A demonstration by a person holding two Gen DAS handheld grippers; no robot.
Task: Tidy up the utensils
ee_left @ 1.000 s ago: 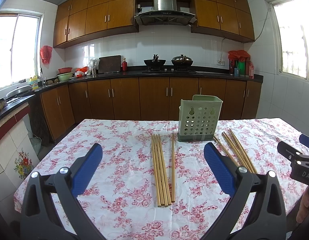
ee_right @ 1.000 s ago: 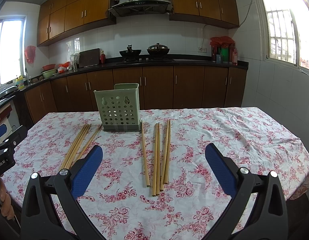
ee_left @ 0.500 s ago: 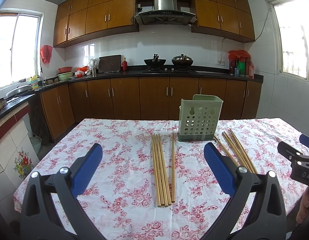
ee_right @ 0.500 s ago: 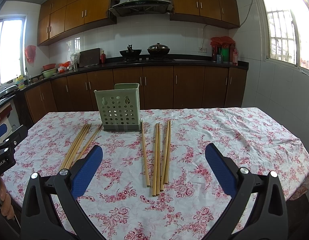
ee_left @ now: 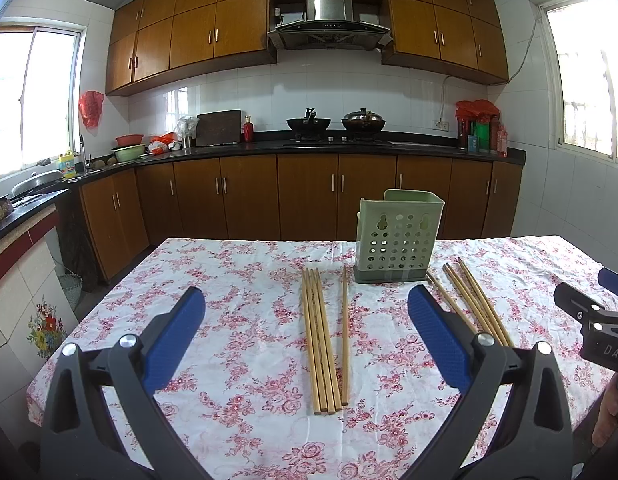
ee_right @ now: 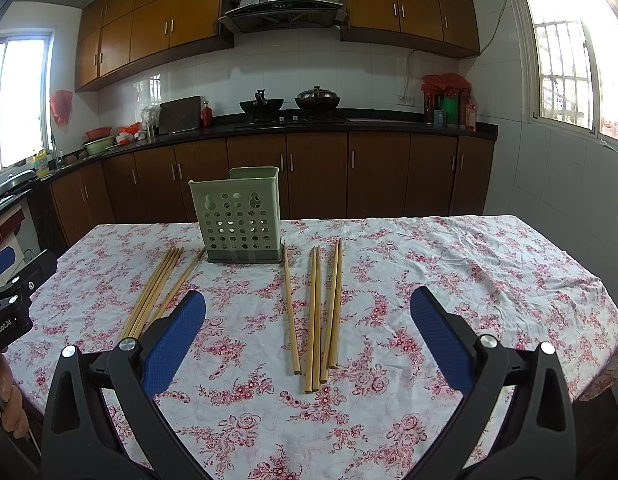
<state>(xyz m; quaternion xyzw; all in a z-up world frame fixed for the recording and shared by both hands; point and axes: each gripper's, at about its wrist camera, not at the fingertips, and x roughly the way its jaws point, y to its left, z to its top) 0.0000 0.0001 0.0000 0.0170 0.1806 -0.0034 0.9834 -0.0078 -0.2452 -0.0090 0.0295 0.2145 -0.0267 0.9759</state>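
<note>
A pale green perforated utensil holder stands upright on the floral tablecloth; it also shows in the right wrist view. Several wooden chopsticks lie left of the holder, and another group lies right of it. In the right wrist view the left group and the right group both show. My left gripper is open and empty above the left group. My right gripper is open and empty above the right group.
The table has a pink floral cloth with wrinkles at the right. Beyond it run brown kitchen cabinets and a dark counter with pots. The other gripper shows at each view's edge.
</note>
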